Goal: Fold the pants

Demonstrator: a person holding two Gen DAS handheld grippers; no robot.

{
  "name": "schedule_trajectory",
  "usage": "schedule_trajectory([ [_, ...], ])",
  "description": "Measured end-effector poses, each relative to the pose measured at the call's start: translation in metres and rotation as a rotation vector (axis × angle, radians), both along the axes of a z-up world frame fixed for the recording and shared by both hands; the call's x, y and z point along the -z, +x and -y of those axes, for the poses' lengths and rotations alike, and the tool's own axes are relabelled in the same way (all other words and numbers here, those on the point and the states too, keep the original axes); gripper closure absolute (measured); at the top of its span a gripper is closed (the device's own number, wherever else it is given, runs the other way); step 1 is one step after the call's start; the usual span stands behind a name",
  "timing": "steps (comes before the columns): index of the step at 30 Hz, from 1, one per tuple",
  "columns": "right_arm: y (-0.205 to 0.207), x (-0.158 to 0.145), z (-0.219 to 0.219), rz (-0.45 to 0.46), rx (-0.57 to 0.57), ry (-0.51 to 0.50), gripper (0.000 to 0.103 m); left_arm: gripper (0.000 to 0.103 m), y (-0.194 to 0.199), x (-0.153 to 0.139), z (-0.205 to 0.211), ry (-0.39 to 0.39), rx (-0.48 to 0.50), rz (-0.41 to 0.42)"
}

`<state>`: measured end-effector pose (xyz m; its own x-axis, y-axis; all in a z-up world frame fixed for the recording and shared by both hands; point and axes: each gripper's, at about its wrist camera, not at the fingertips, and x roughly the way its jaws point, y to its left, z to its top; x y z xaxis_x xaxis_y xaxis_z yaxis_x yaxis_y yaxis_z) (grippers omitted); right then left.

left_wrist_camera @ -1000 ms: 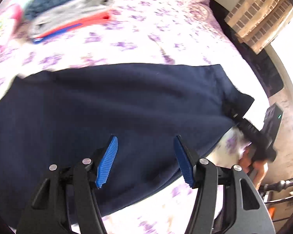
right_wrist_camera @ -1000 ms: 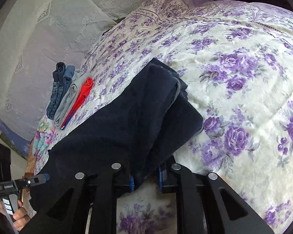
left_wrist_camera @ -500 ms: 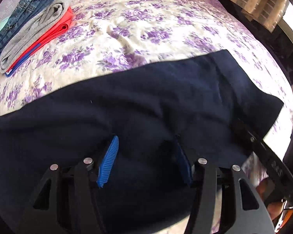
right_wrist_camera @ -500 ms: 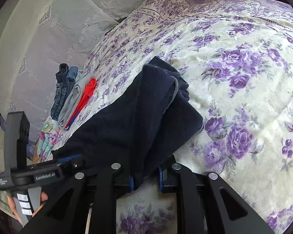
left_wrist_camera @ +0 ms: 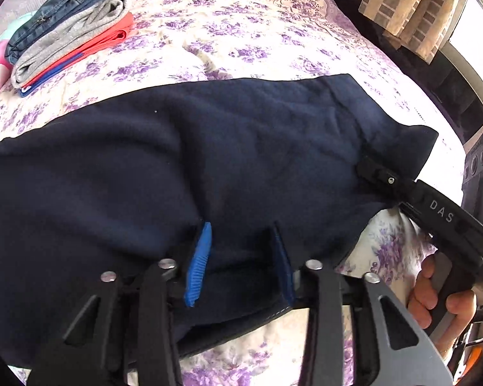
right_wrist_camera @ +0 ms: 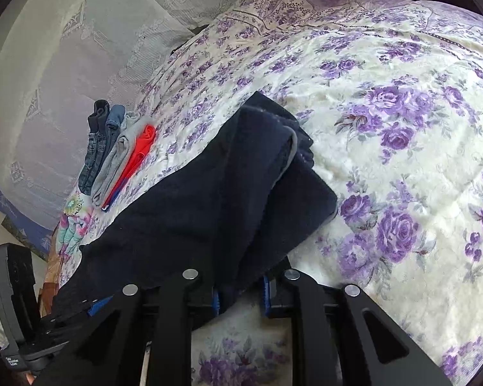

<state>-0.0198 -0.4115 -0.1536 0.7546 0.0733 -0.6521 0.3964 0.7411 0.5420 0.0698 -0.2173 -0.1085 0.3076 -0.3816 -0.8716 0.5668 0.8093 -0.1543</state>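
Dark navy pants (left_wrist_camera: 209,160) lie stretched across a floral bedspread (left_wrist_camera: 225,32). My left gripper (left_wrist_camera: 238,257) is open, its blue pads straddling the near edge of the cloth, which bunches between them. My right gripper (right_wrist_camera: 240,296) is shut on the pants' (right_wrist_camera: 209,199) near edge at the waistband end. It also shows in the left wrist view (left_wrist_camera: 380,173), clamped on the pants at the right. The left gripper shows at the lower left of the right wrist view (right_wrist_camera: 90,305).
A stack of folded clothes (left_wrist_camera: 67,29), jeans, grey and red, lies at the far left of the bed; it also shows in the right wrist view (right_wrist_camera: 119,154). A lace-covered headboard (right_wrist_camera: 80,64) stands behind it. The bed's edge and a brick-pattern curtain (left_wrist_camera: 409,9) are at the right.
My left gripper has come down onto the pants' near edge, so cloth now sits between its open fingers. My right gripper has kept its hold.
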Motion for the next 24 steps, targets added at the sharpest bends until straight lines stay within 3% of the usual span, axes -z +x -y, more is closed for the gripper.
schedule_trajectory([
  [2, 0.008, -0.016, -0.014, -0.06, 0.0, -0.112, 0.085, 0.103, -0.002, -0.008, -0.018, -0.038, -0.005, -0.016],
  [7, 0.031, -0.08, -0.061, -0.067, -0.076, -0.371, 0.088, 0.103, 0.0, -0.043, -0.109, -0.125, -0.123, 0.05],
  [10, 0.054, -0.119, -0.11, -0.053, -0.215, -0.529, 0.088, 0.103, 0.021, -0.04, -0.181, -0.105, -0.248, -0.009],
  [13, 0.078, -0.137, -0.178, -0.055, -0.422, -0.691, 0.088, 0.103, 0.042, -0.022, -0.258, -0.087, -0.413, -0.083],
  [15, 0.089, -0.138, -0.223, -0.055, -0.548, -0.768, 0.089, 0.103, 0.047, -0.016, -0.304, -0.116, -0.511, -0.091],
  [19, 0.111, -0.114, -0.296, -0.086, -0.696, -0.872, 0.089, 0.103, 0.056, -0.003, -0.353, -0.288, -0.513, -0.181],
  [24, 0.116, -0.056, -0.353, -0.196, -0.881, -0.853, 0.089, 0.102, 0.063, 0.005, -0.347, -0.262, -0.501, -0.172],
])
